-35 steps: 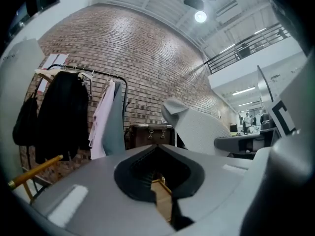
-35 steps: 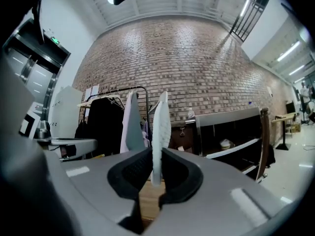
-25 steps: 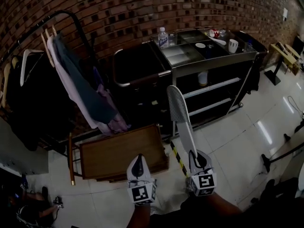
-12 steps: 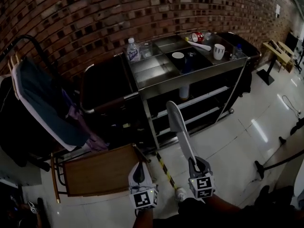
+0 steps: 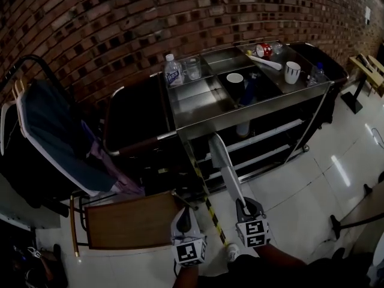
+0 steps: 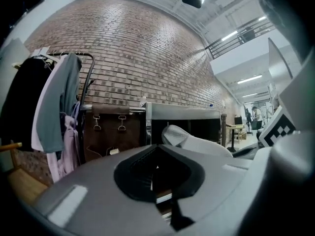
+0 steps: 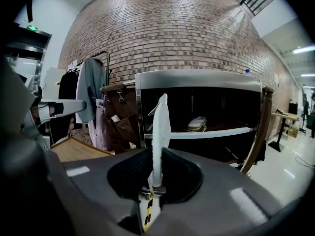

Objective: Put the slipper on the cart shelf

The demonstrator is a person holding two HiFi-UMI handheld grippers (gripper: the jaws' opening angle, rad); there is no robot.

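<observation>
My right gripper (image 5: 243,204) is shut on the heel end of a long white slipper (image 5: 223,164). The slipper points up and away toward the steel cart (image 5: 198,116). In the right gripper view the slipper (image 7: 160,127) stands edge-on between the jaws of that gripper (image 7: 156,181). The cart's middle shelf (image 7: 221,132) lies straight ahead, and another pale slipper (image 7: 197,123) lies on it. My left gripper (image 5: 185,216) hangs beside the right one, shut with nothing in it. In the left gripper view the held slipper (image 6: 194,140) shows to the right of that gripper (image 6: 155,173).
On the cart top stand a water bottle (image 5: 173,71), a glass (image 5: 192,68) and a white cup (image 5: 292,72). A dark bag (image 5: 138,116) hangs on the cart's left end. Left of it are a clothes rack (image 5: 51,131) and a wooden chair (image 5: 129,221). Striped floor tape (image 5: 210,206) runs between the grippers.
The view has swung from the chair and rack toward the cart, which now stands nearer and centred. The slipper's tip has come close to the cart's shelves. Both grippers stay as they were.
</observation>
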